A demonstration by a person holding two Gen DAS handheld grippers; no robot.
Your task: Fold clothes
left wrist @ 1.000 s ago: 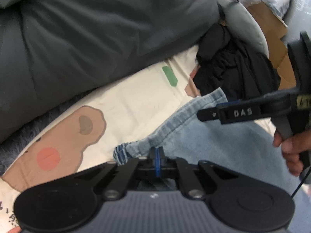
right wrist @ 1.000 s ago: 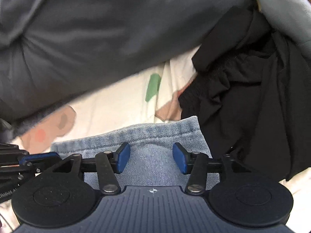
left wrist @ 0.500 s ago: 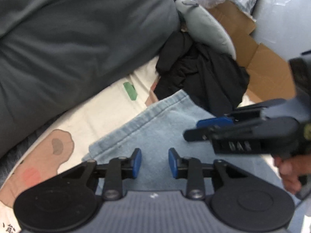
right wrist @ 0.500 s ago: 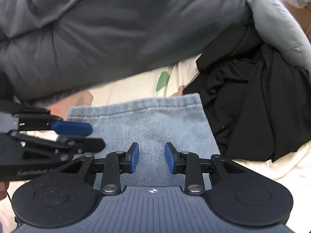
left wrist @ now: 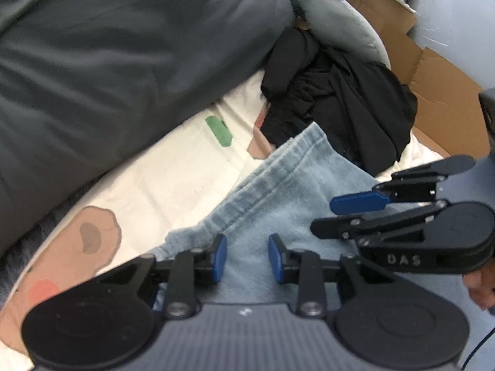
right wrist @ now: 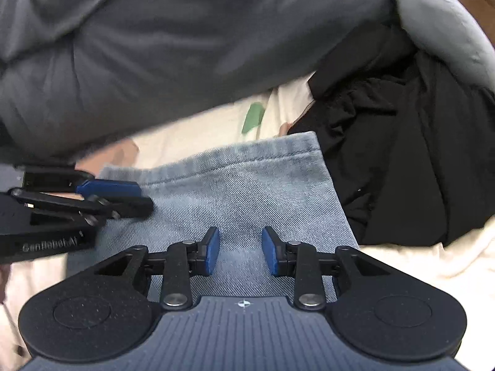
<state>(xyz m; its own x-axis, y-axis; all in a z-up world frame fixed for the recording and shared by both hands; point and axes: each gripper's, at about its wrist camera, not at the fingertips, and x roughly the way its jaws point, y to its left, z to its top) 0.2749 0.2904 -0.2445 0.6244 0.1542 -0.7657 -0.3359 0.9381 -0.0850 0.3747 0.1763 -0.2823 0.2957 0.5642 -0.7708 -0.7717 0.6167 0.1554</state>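
Flat on a cream bedsheet (left wrist: 173, 182) printed with brown, green and red shapes: a light blue denim garment (left wrist: 278, 191), its stitched hem toward the top of both views. Just beyond that hem, touching its far corner, a crumpled heap of black clothing (left wrist: 340, 99). Behind both, a bulky dark grey duvet (left wrist: 123, 61) and a paler grey cushion (left wrist: 337, 21), with brown cardboard (left wrist: 433, 86) at the right of the left wrist view. Above the denim, near its left edge, the left gripper (left wrist: 247, 261), blue pads apart and closing, only flat cloth showing in the gap, nothing pinched. Beside it to the right, over the middle of the same garment, the right gripper (right wrist: 239, 252), jaws spread partway, also over flat cloth and gripping nothing. Whether the fingertips of either press on the fabric cannot be told. At the lower right edge of the left wrist view, part of a hand (left wrist: 482, 284) behind the right gripper.
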